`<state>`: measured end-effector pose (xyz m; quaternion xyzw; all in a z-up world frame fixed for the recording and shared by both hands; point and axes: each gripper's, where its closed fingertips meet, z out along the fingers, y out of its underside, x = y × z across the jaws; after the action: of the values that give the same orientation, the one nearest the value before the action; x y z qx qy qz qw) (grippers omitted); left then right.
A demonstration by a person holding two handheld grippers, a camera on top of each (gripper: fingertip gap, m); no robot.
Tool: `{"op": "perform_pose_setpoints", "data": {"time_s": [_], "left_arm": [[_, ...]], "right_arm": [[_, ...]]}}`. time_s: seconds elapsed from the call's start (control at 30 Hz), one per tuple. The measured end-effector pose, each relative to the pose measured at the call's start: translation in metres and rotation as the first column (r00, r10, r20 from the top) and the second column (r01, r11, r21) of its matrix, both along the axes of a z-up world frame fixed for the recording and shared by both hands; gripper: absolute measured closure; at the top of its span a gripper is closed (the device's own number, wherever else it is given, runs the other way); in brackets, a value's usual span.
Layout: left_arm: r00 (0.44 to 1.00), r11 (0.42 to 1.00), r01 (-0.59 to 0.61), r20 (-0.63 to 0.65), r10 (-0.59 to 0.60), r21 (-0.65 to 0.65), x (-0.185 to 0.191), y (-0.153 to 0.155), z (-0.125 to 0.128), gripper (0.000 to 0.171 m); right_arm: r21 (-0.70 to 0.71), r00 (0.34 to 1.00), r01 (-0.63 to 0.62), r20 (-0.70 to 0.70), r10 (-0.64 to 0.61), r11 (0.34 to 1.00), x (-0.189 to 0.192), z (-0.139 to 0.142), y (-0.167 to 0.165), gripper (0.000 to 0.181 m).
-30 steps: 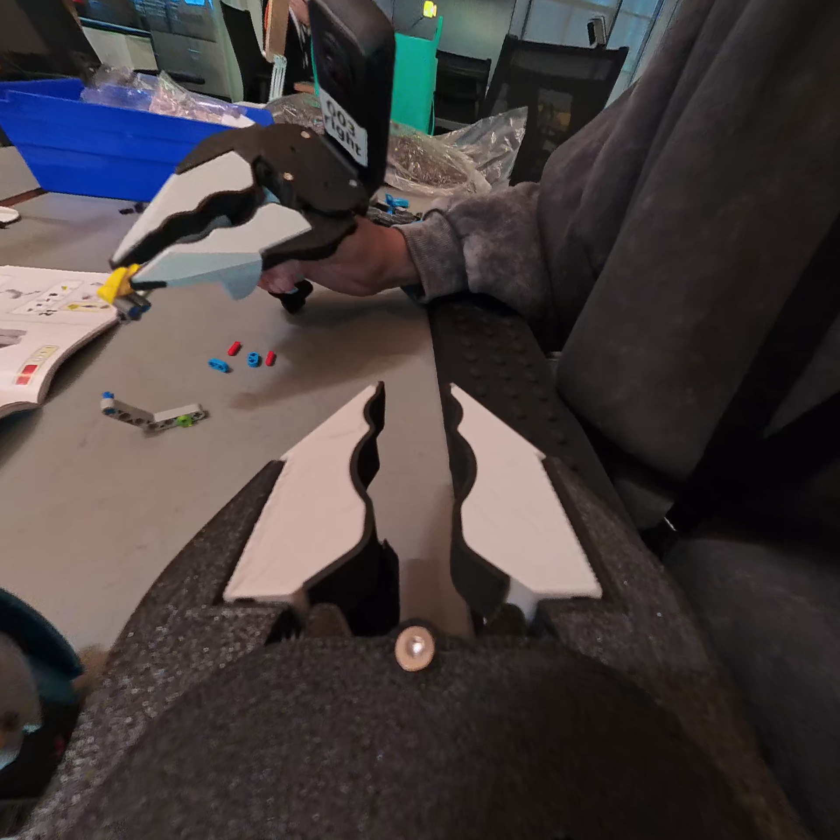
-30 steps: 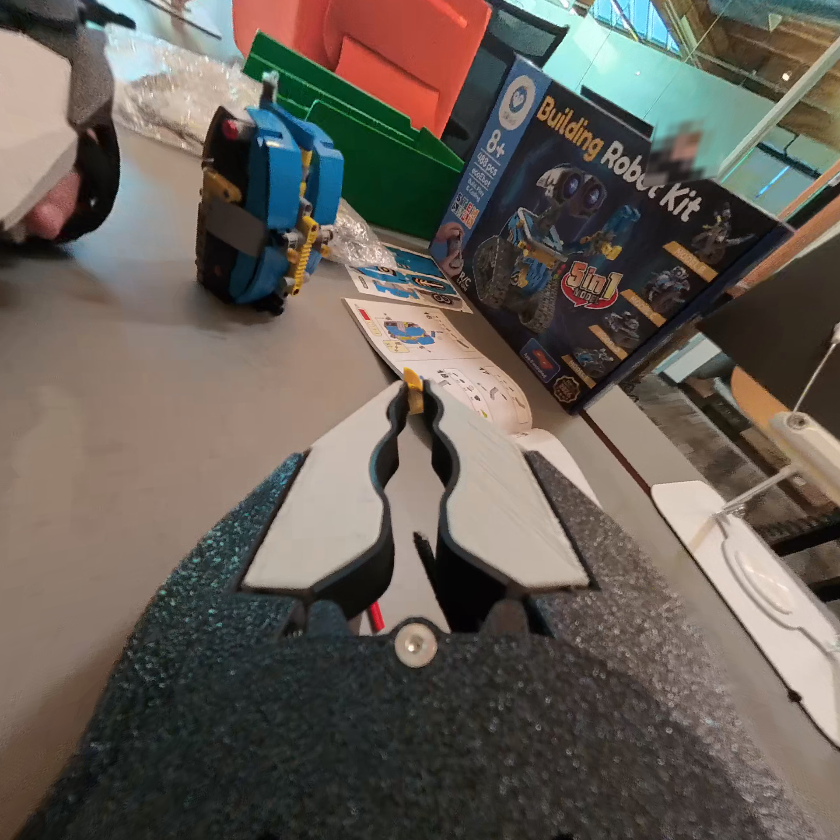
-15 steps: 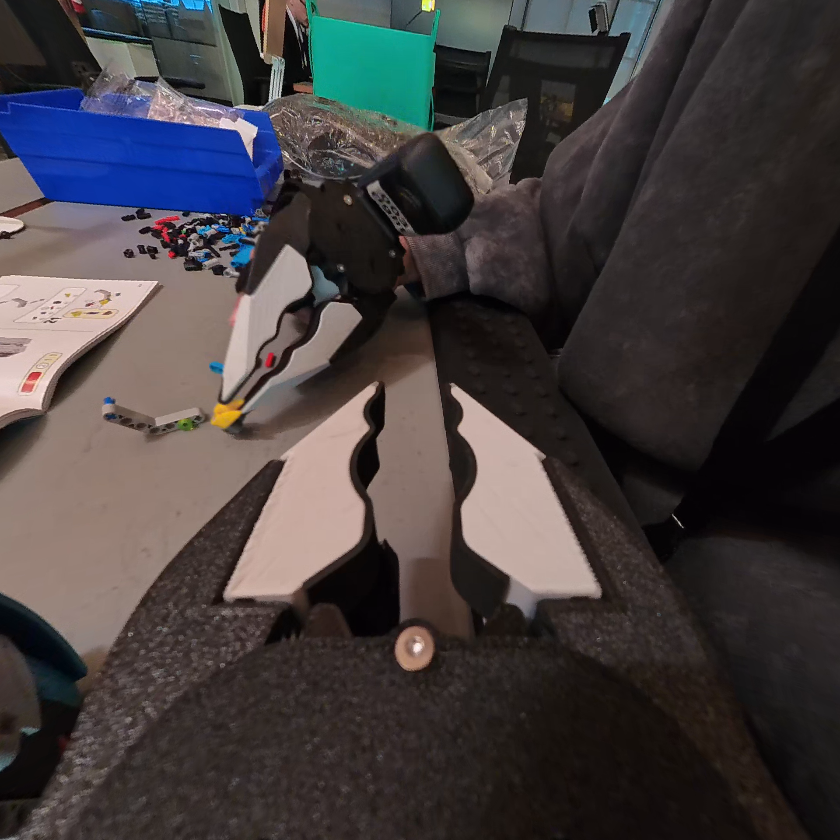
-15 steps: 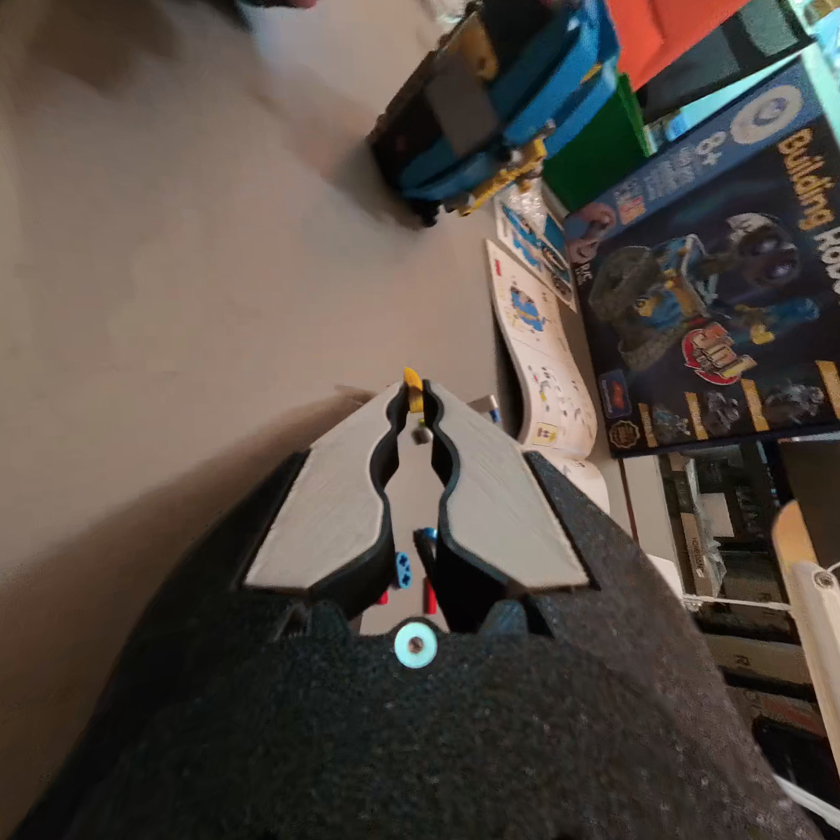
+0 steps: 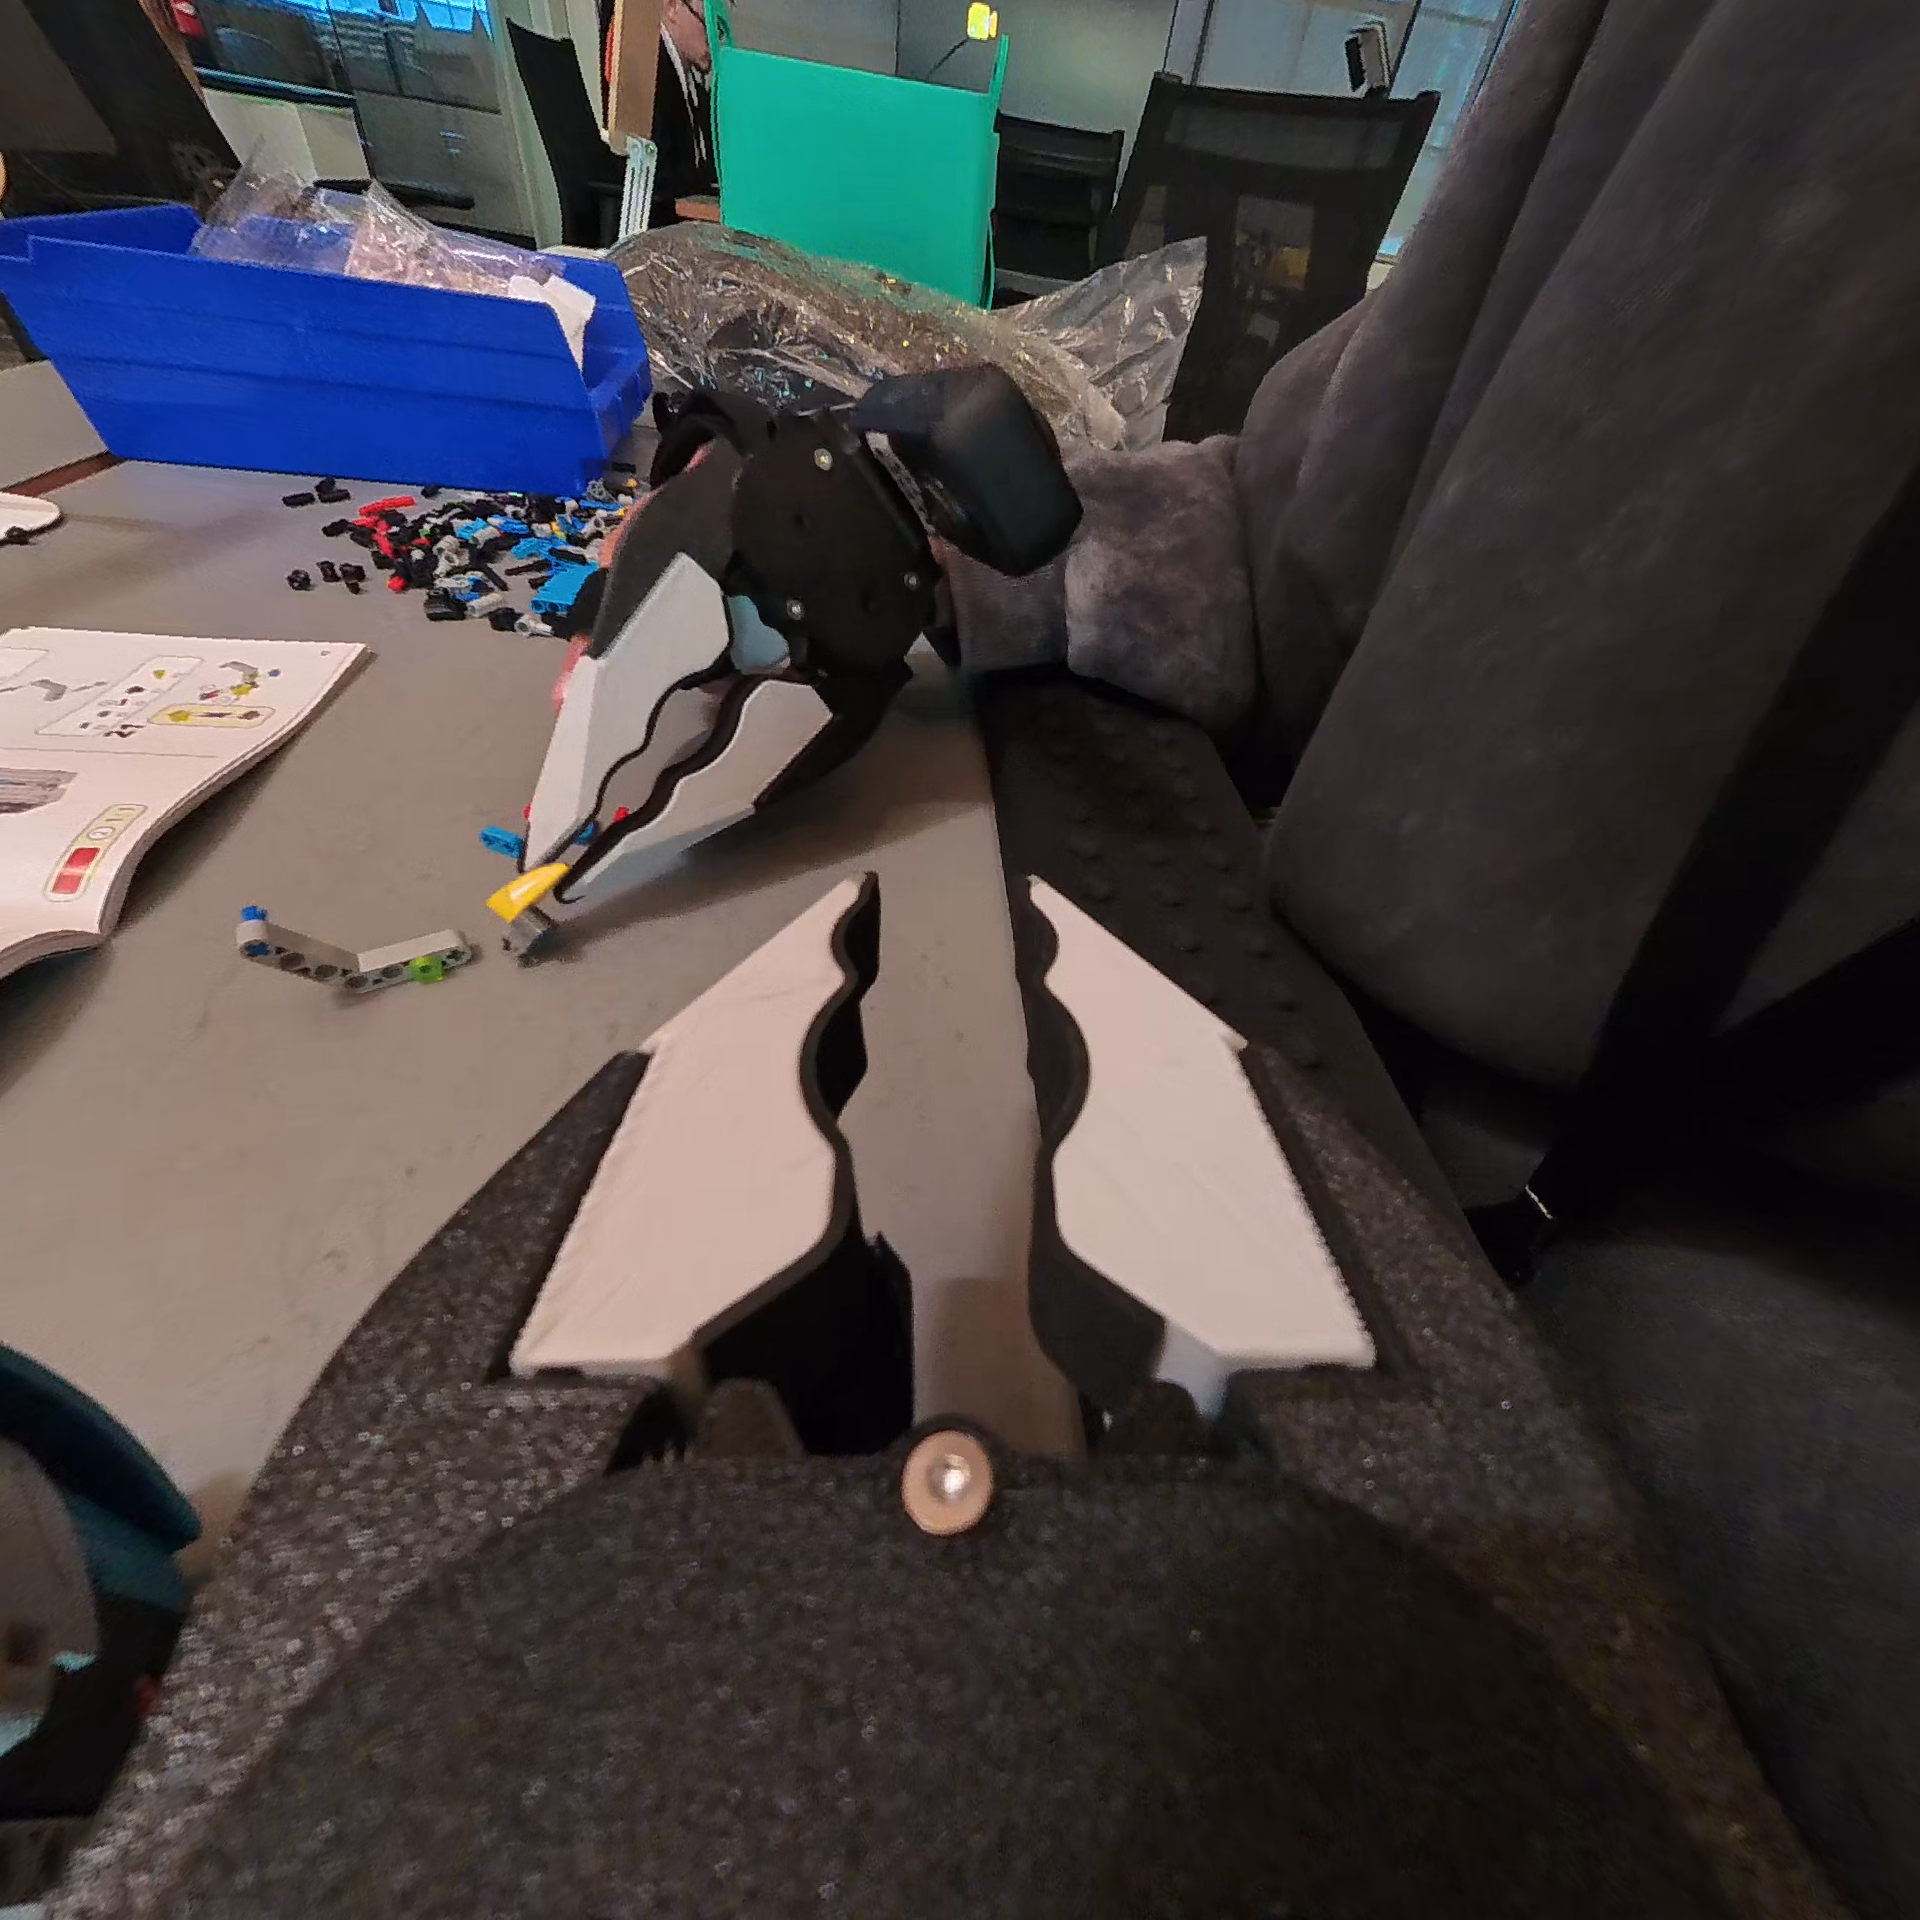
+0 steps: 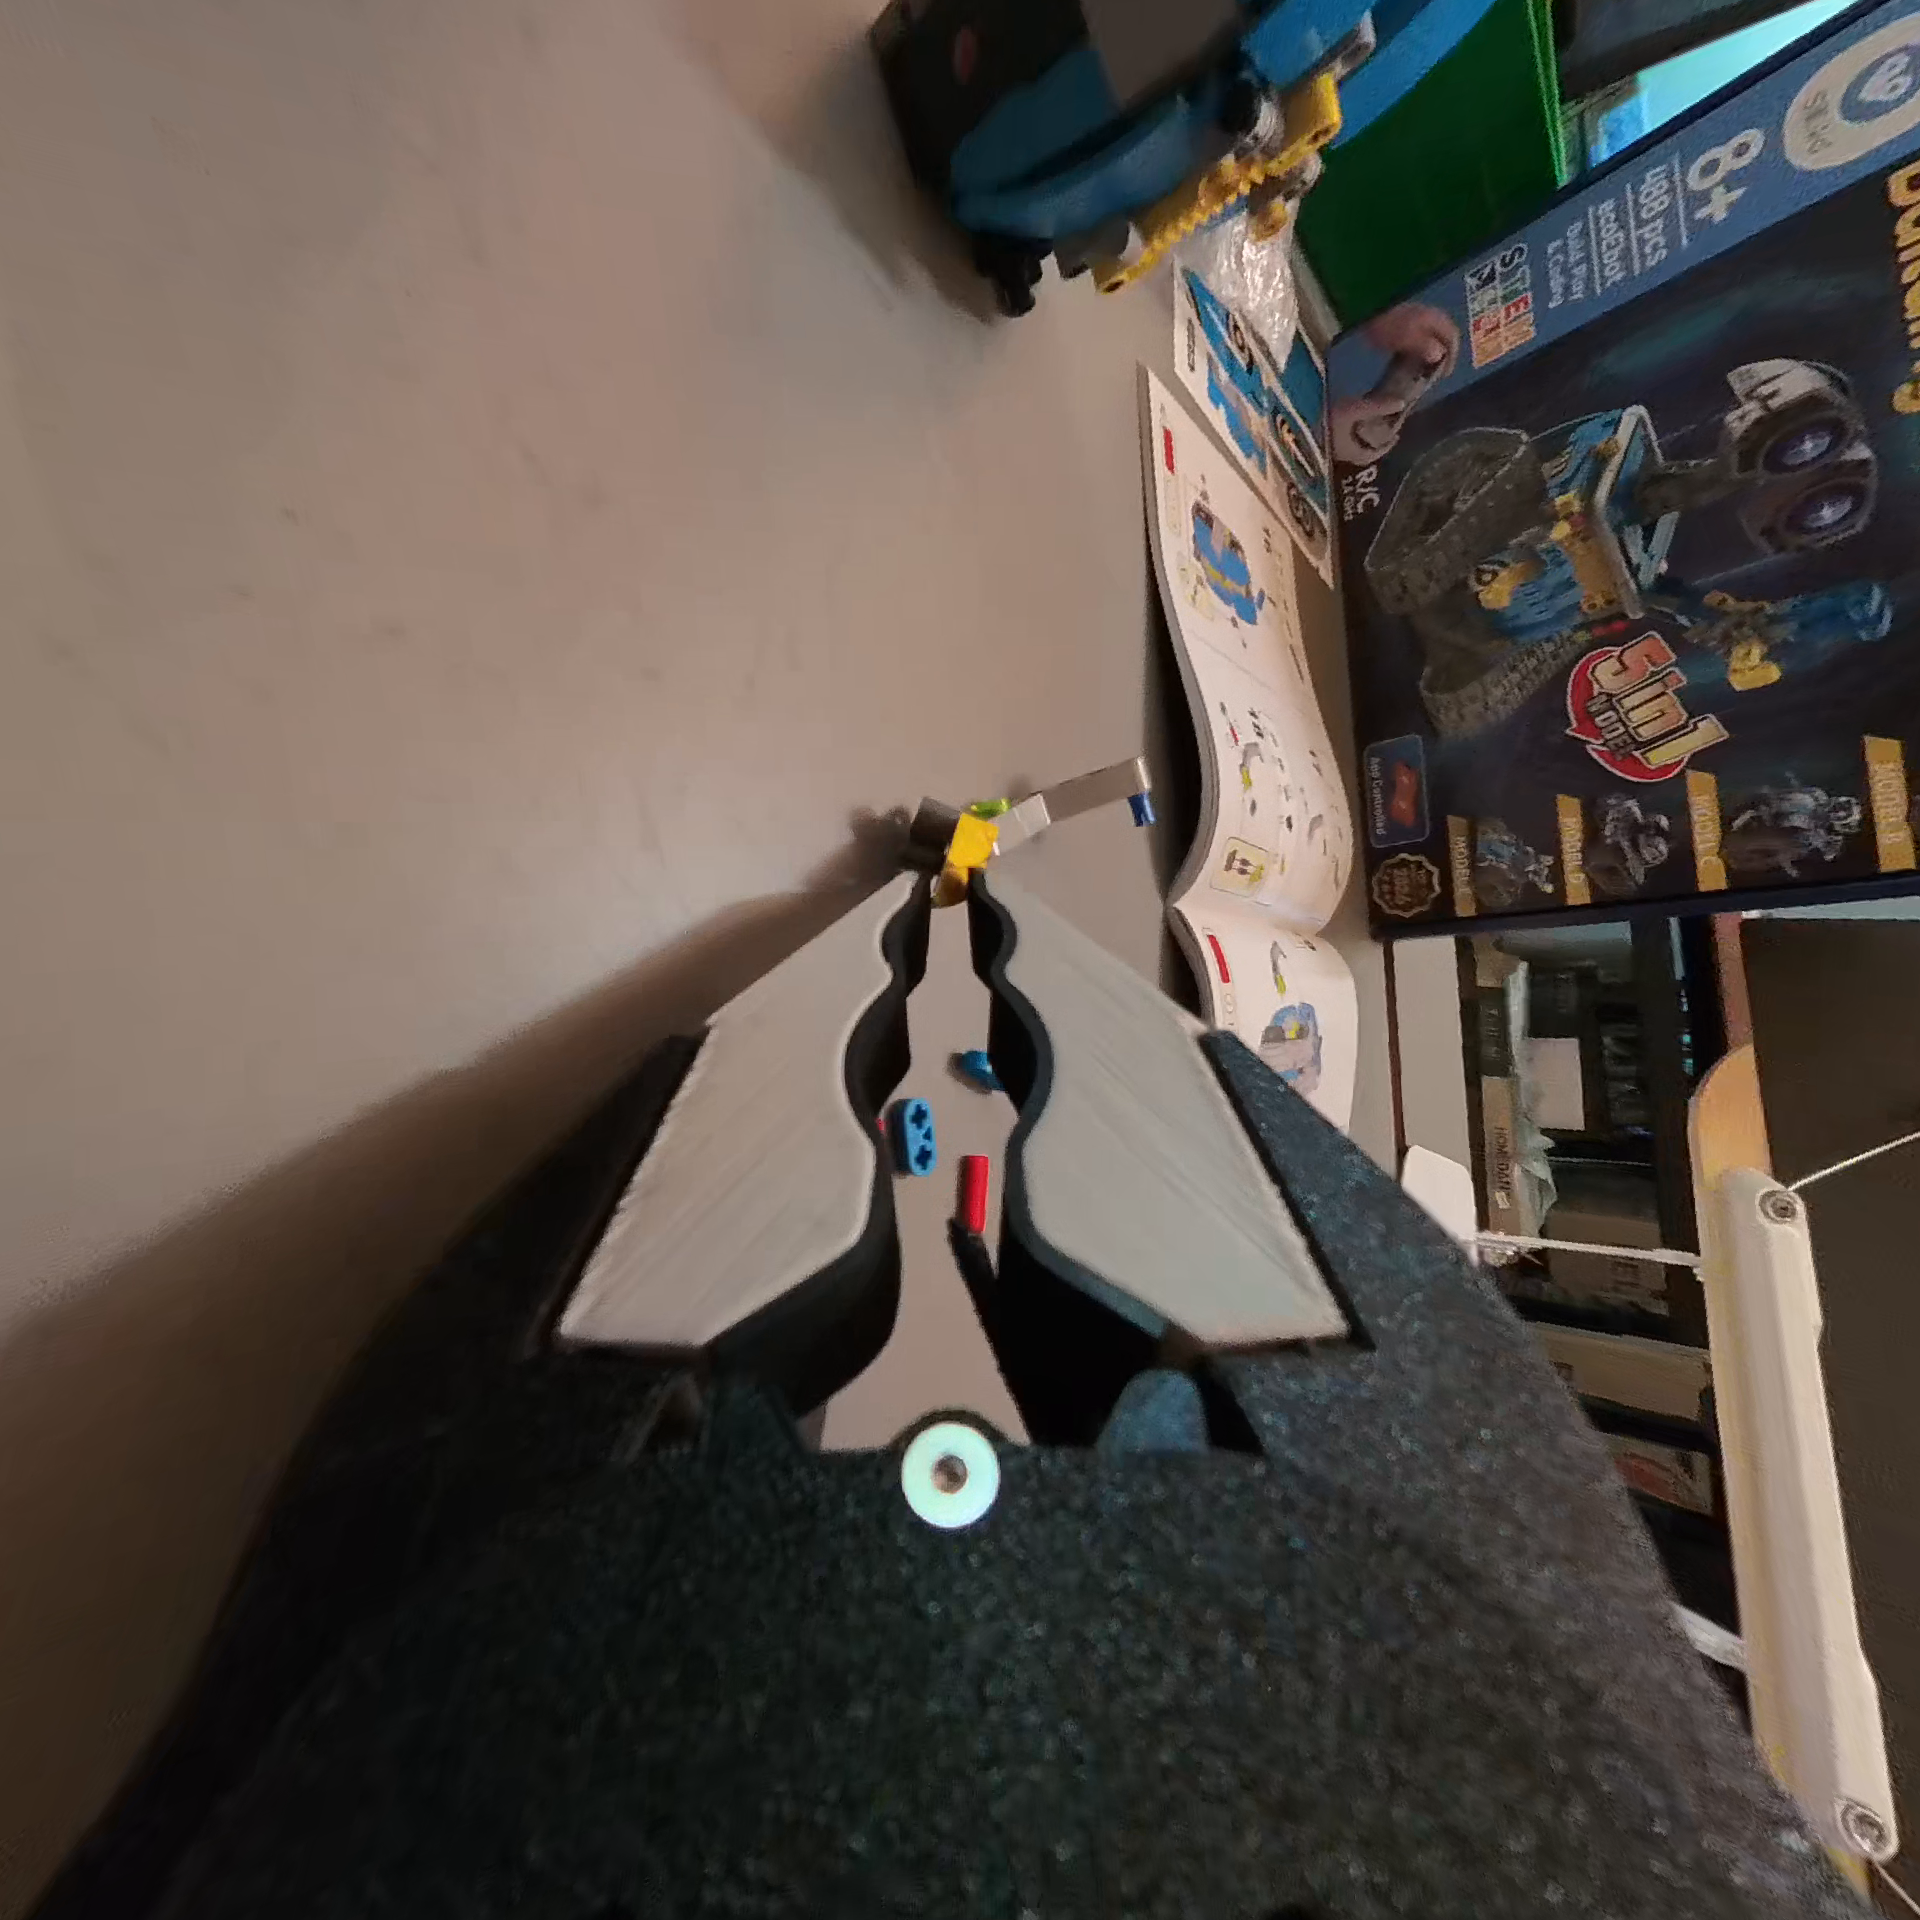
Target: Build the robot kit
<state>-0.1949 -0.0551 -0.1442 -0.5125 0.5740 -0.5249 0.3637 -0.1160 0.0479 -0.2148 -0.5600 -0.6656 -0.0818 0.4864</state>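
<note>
My right gripper [image 6: 945, 883] is shut on a small yellow piece [image 6: 971, 840] with a dark grey part on its end. It is tilted tip-down, and the piece touches the grey table beside a bent grey beam [image 6: 1081, 800] that has a green pin and a blue pin. In the left wrist view the right gripper [image 5: 540, 883] holds the yellow piece [image 5: 525, 891] just right of the beam [image 5: 353, 956]. Small blue and red pieces [image 6: 914, 1132] lie under its fingers. My left gripper [image 5: 945, 904] is open and empty, low over the table near the person's side.
A blue bin [image 5: 312, 384] and a pile of loose pieces [image 5: 468, 551] are at the back. An open instruction booklet [image 5: 135, 748] lies left. A black studded plate [image 5: 1122, 831] runs along the table edge. A kit box [image 6: 1662, 520] and a blue robot model [image 6: 1122, 135] stand beyond. Across from one pair of fingers to the other is roughly 15 cm.
My right gripper has swung down from mid-air to the table with the yellow piece, tipping its nose down next to the grey beam. My left gripper has stayed still and open.
</note>
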Motion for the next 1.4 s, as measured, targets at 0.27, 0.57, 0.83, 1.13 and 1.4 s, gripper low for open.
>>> {"op": "perform_pose_setpoints", "data": {"time_s": [0.27, 0.57, 0.83, 1.13, 1.4], "left_arm": [[1.000, 1.000, 0.000, 0.002, 0.000, -0.009, 0.000, 0.001, 0.000, 0.146], [1.000, 1.000, -0.001, 0.002, 0.001, -0.005, 0.000, 0.000, 0.000, 0.146], [1.000, 1.000, 0.000, 0.001, 0.000, -0.001, 0.000, -0.001, 0.000, 0.146], [1.000, 1.000, 0.004, -0.002, -0.004, -0.005, -0.001, -0.002, 0.000, 0.147], [1.000, 1.000, 0.001, 0.005, -0.001, -0.018, -0.002, 0.000, 0.001, 0.147]], "right_arm": [[0.226, 0.977, -0.009, 0.208, -0.040, 0.974, 0.006, -0.002, 0.008, 0.175], [0.268, 0.959, -0.038, 0.280, -0.040, 0.963, 0.003, -0.005, 0.004, 0.169], [0.233, 0.990, -0.024, 0.143, -0.010, 0.972, -0.006, 0.010, -0.001, 0.156], [-0.440, 0.836, 0.126, -0.436, -0.334, 0.889, 0.037, 0.049, 0.027, 0.141], [-0.587, 0.899, 0.085, -0.304, -0.316, 0.805, 0.057, 0.014, 0.009, 0.155]]}}
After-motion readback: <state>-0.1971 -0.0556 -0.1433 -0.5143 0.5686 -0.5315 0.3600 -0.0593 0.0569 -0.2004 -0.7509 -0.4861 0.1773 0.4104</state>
